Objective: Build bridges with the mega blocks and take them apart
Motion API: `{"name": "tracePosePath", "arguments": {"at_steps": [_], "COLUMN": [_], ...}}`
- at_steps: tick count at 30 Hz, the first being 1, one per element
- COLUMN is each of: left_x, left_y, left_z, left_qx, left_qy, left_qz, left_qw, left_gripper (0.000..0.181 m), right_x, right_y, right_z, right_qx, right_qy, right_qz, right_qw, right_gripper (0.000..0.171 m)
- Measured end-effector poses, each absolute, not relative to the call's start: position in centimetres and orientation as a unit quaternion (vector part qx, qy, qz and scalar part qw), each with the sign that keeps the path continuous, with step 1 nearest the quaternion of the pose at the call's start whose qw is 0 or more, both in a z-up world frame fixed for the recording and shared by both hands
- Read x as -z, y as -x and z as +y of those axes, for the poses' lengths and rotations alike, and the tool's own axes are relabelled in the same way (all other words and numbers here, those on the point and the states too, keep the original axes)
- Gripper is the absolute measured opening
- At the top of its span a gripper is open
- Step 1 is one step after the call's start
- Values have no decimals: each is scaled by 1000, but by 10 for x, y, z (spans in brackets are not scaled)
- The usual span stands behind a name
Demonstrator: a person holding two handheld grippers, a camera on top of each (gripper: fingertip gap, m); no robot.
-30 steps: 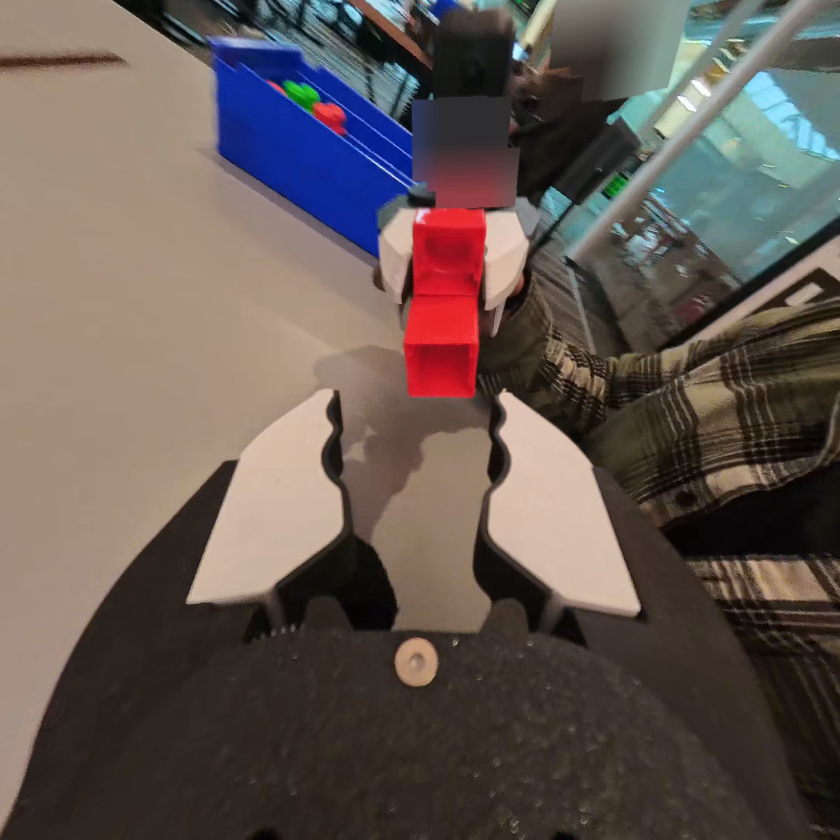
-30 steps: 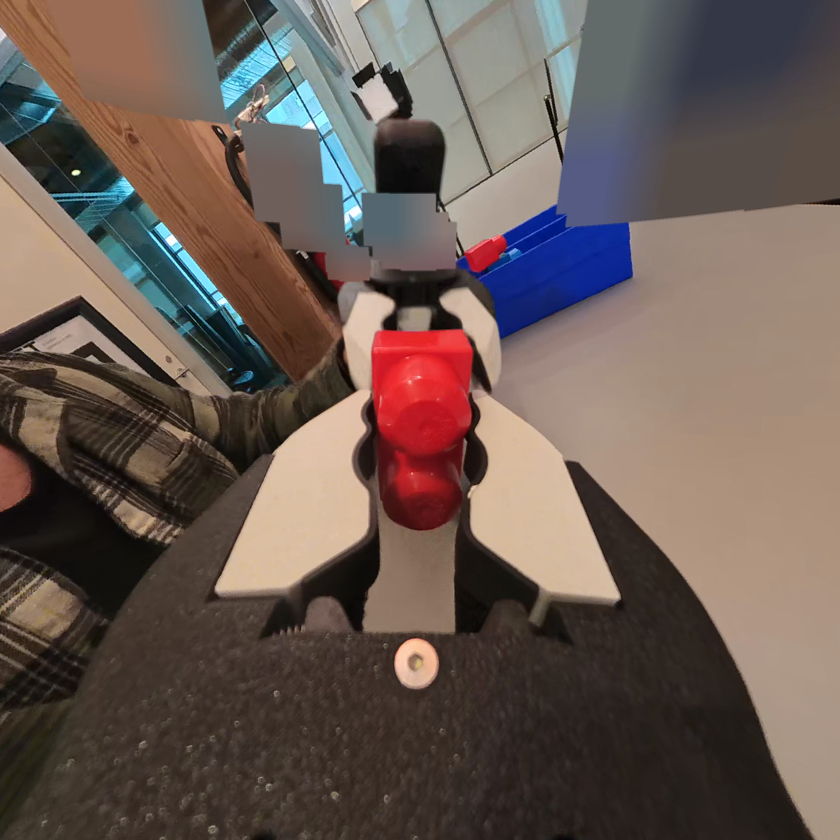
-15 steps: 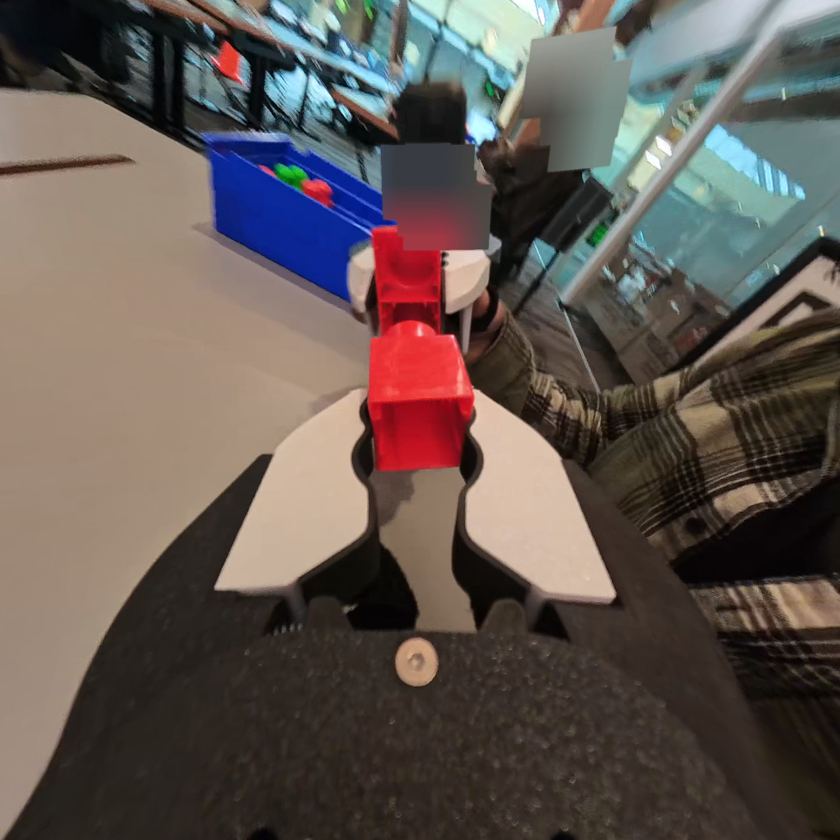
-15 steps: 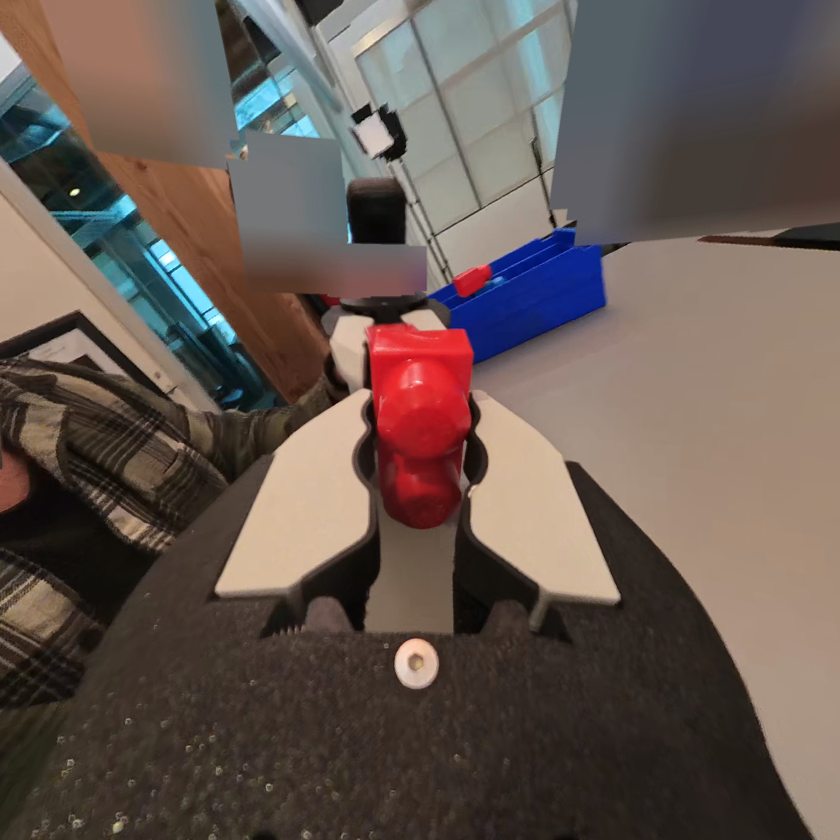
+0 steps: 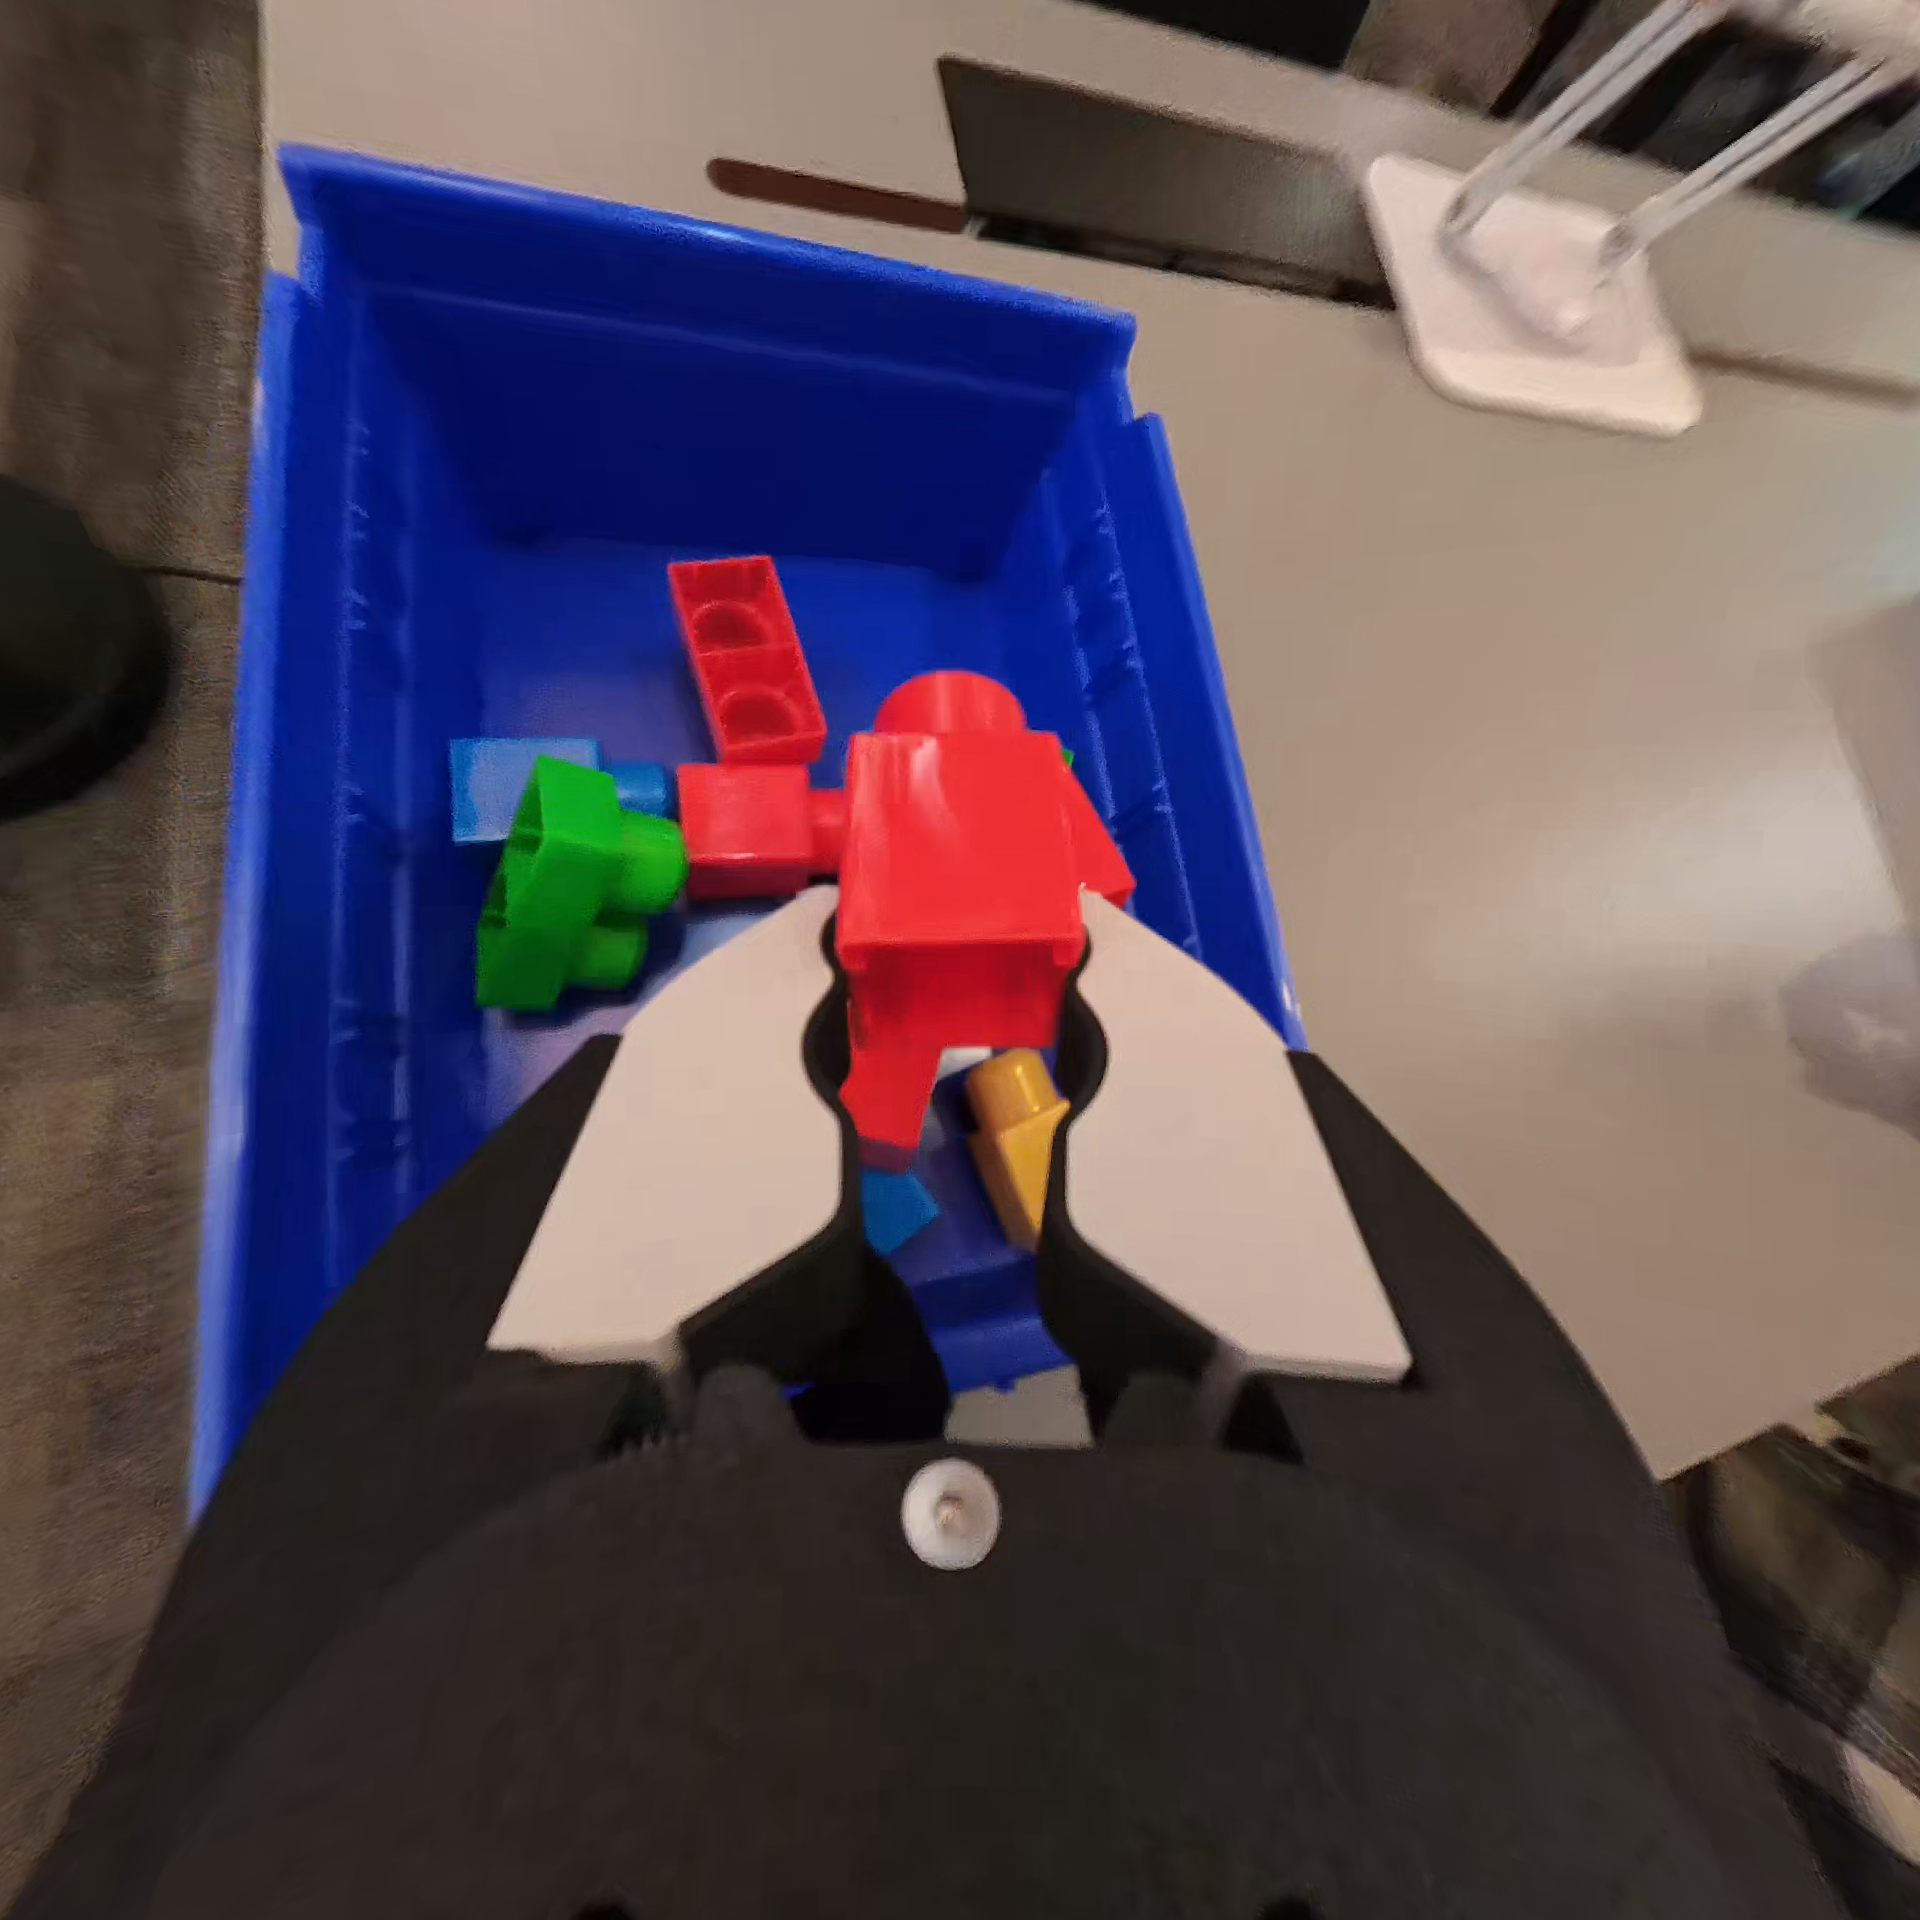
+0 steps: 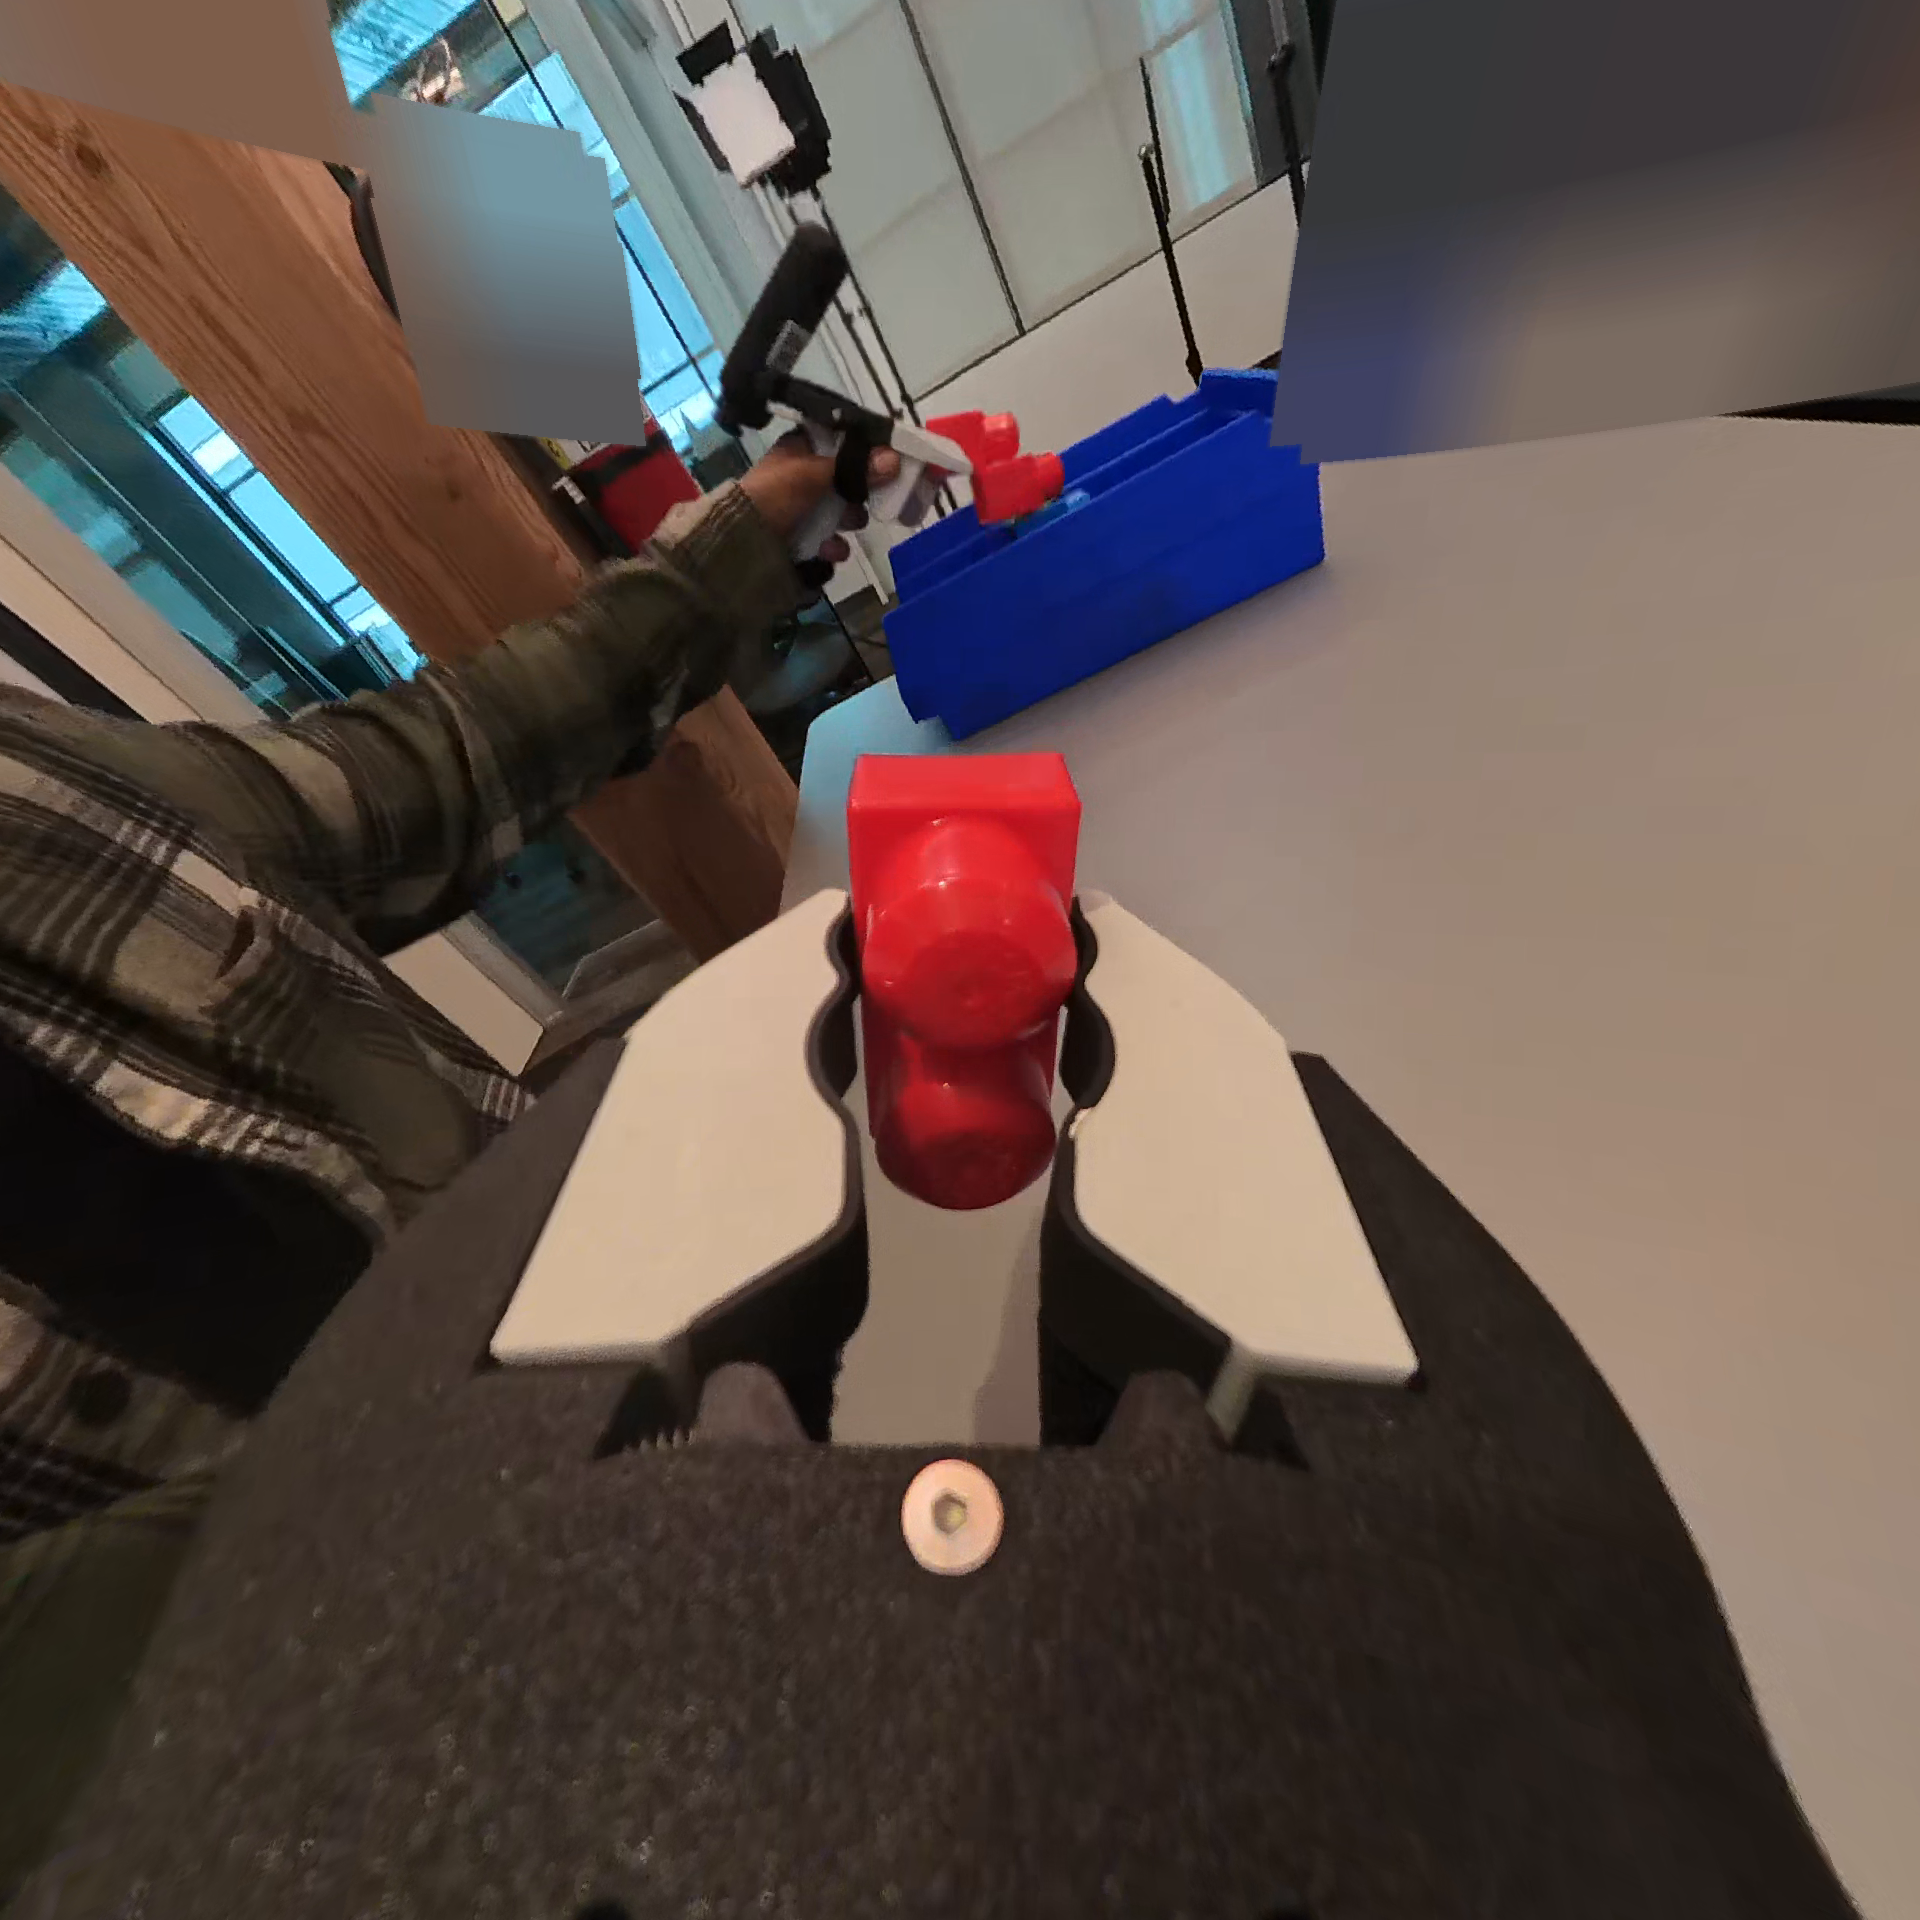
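Note:
My left gripper (image 5: 956, 914) is shut on a small red block (image 5: 956, 842) and holds it above the blue bin (image 5: 665, 343). In the bin lie a red two-stud block (image 5: 740, 659), a red single block (image 5: 744, 831), a green block (image 5: 569, 883), a light blue block (image 5: 520, 779), and a yellow piece (image 5: 1013, 1127). My right gripper (image 6: 961, 925) is shut on a red two-stud block (image 6: 961, 966) above the white table (image 6: 1558, 831). The right wrist view shows the left gripper (image 6: 961, 462) with its red block (image 6: 1013, 483) over the bin (image 6: 1101, 592).
A person's plaid sleeve (image 6: 364, 790) reaches from the left to the bin in the right wrist view. A wooden pillar (image 6: 239, 343) stands behind it. A white stand foot (image 5: 1538, 301) sits on the table beyond the bin. The table edge runs just left of the bin.
My left gripper closed on one red block, pulled it off the block in my right gripper, and swung away over the blue bin. My right gripper stays shut on its two-stud block.

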State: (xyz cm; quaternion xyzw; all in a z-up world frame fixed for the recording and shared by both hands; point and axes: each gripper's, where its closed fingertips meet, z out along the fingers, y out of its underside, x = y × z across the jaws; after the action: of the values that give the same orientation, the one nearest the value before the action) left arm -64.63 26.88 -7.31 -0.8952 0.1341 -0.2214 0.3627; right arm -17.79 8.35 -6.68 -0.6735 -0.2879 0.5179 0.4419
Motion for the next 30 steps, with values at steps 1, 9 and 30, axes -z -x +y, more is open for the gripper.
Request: {"name": "tracePosePath", "arguments": {"at_steps": [1, 9, 30], "left_x": [74, 55, 87], "left_y": [648, 673, 224], "left_z": [272, 290, 60], "left_qx": [257, 322, 394], "left_qy": [887, 863, 619], "left_qz": [115, 66, 645], "left_qw": [367, 384, 211], "left_gripper": [36, 66, 49], "right_x": [70, 95, 113], "right_y": [180, 182, 222], "right_z": [83, 74, 51], "right_qx": [-512, -439, -296], "right_qy": [677, 730, 736], "right_qz": [-296, -368, -577], "right_qw": [438, 373, 194], "right_gripper": [36, 36, 36]}}
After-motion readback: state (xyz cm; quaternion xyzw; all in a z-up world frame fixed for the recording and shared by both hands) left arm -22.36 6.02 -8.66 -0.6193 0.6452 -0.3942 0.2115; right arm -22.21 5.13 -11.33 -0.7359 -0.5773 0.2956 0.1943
